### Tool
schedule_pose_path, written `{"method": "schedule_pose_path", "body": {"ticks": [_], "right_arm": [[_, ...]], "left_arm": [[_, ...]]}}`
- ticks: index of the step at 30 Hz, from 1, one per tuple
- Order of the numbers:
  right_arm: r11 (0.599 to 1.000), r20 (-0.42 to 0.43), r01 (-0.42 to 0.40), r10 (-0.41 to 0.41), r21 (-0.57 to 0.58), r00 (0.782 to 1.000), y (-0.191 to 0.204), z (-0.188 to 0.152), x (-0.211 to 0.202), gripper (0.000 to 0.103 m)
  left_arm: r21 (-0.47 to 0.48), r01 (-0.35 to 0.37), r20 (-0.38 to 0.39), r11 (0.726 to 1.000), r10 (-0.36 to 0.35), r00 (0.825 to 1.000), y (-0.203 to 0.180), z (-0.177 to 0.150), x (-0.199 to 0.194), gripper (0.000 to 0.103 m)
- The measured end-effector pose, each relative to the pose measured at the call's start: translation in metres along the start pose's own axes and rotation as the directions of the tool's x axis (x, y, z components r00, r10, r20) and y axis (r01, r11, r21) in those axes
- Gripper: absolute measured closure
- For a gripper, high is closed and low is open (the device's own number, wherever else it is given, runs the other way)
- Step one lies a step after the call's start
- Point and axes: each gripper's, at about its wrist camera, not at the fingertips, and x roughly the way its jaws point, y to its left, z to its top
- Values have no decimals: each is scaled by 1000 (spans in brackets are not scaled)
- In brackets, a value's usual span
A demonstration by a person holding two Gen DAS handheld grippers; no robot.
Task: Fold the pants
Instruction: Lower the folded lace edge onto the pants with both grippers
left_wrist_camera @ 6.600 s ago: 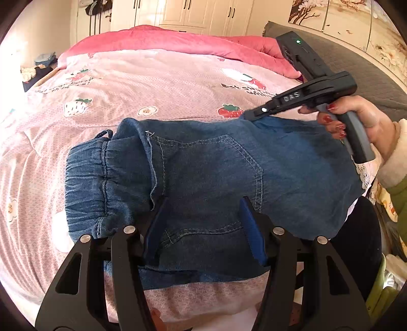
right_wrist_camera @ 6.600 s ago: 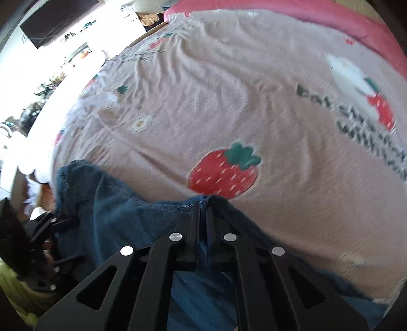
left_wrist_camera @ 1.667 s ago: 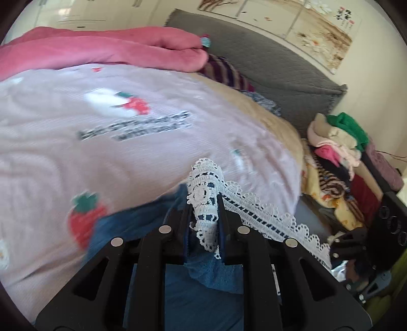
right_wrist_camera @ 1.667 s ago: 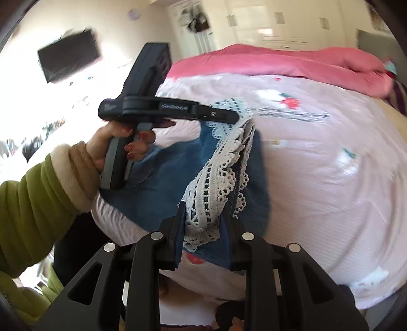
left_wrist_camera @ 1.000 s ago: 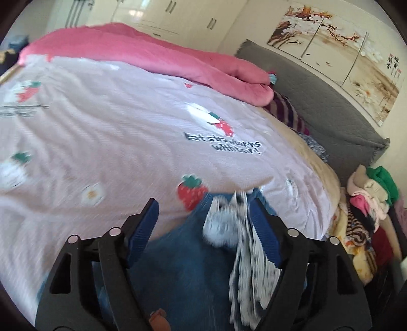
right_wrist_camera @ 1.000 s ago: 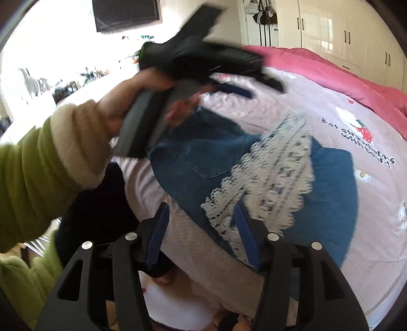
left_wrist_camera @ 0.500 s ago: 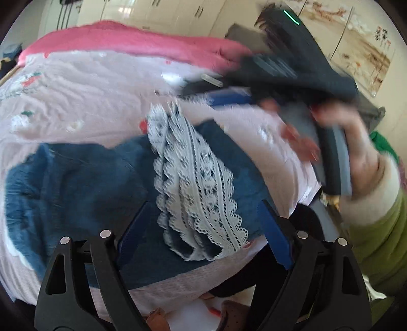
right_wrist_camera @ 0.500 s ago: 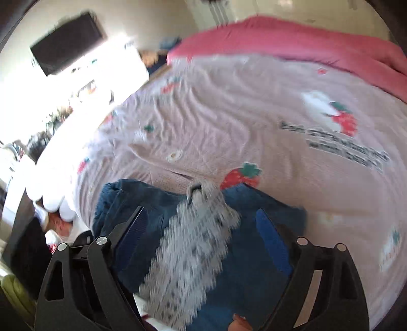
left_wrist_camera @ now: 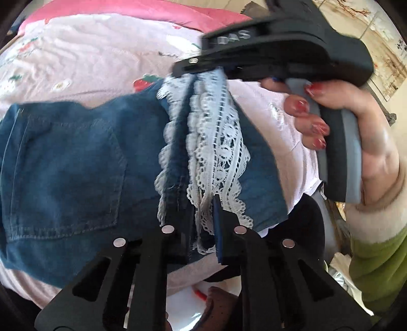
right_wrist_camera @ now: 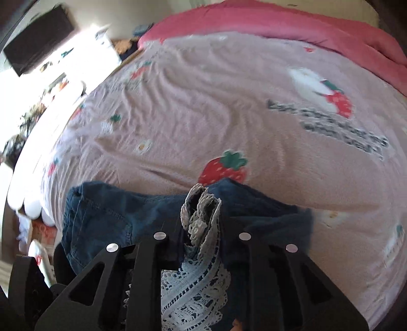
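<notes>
The blue denim pants [left_wrist_camera: 66, 163] lie folded on the pink bed, their white lace hem [left_wrist_camera: 216, 142] running across the top. My left gripper [left_wrist_camera: 202, 221] is shut on the near end of the lace hem. My right gripper [right_wrist_camera: 201, 229] is shut on the far end of the lace hem [right_wrist_camera: 198, 221]; it also shows in the left wrist view [left_wrist_camera: 201, 68], held by a hand with red nails. The denim [right_wrist_camera: 101, 216] spreads left of the right gripper.
The pink strawberry-print bed sheet [right_wrist_camera: 229, 101] stretches beyond the pants, with a rolled pink duvet [right_wrist_camera: 279, 20] at the far edge. The bed's near edge [left_wrist_camera: 178, 277] lies just under my left gripper. A dark TV [right_wrist_camera: 38, 53] hangs on the wall at left.
Both grippers were open above the pants half a second ago; each has now closed on an end of the lace hem. The right gripper has come in closer to the left.
</notes>
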Motion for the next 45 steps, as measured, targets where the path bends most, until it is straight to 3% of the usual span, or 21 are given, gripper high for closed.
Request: {"method": "schedule_pose_path", "body": {"ticks": [4,6,8,13,16,19,20,23,26,27,28,30,33,38,40,41,42,43,44,45], "right_arm": [[994,149,91,-98,52,984,-10,-2,-57,84],[987,194,161,-159,5,968,3,4,-77,84],[976,182,212,-200,-49,963,16,10,-74,83],[933,18,289,-292,-217,956,56,15,13,83],[946,-55,232,-250,-228,967,71,8,56,82],[967,-51,125,-139,-220,989,78,6,63,64],[976,-33,73,-81,-206,996,76,6,59,57],[984,22,16,-12,-176,1000,63,11,36,42],[992,102,-11,25,-128,994,40,14,-1,36],[993,129,6,9,-114,992,28,13,-15,33],[993,140,20,-4,-113,990,22,12,-23,32],[992,146,39,-21,-119,989,14,10,-29,30],[988,111,34,-17,-152,994,17,-1,-25,30],[960,58,51,-36,-277,998,50,-4,6,30],[957,20,55,-51,-284,998,59,2,25,30],[957,-1,69,-72,-282,997,60,5,34,30],[956,-34,82,-96,-281,995,61,9,47,39],[957,-61,76,-97,-278,993,60,10,57,56],[967,-103,29,-57,-254,993,57,12,65,86],[973,-112,17,-43,-231,993,56,12,68,86]], "left_arm": [[38,77,54,996,-79,995,-17,13,-12,98],[53,122,80,991,-126,989,-24,17,-19,98],[38,163,88,986,-165,982,-27,18,-21,98],[-70,181,51,981,-178,983,-1,3,-14,98],[-145,177,21,973,-176,984,24,-5,-2,98],[-186,161,8,969,-163,987,38,-14,0,98],[-190,165,7,968,-166,986,40,-17,0,98],[-186,164,19,969,-163,986,41,-19,-2,98],[-173,166,26,971,-164,986,38,-17,-2,96],[-157,165,29,974,-163,986,38,-23,-8,89],[-147,169,33,975,-166,986,36,-23,-9,76],[-157,173,43,972,-169,985,38,-23,-12,63],[-162,157,54,974,-150,987,47,-24,-19,62],[-176,146,40,974,-141,989,49,-23,-8,64],[-180,136,32,974,-133,991,44,-20,-3,93],[-184,140,28,973,-138,990,42,-21,-2,95],[-179,144,18,973,-143,990,38,-20,1,96],[-166,138,17,976,-137,990,35,-20,1,98],[-157,129,19,979,-128,992,33,-20,0,99],[-152,120,20,981,-119,993,31,-21,-1,99]]}}
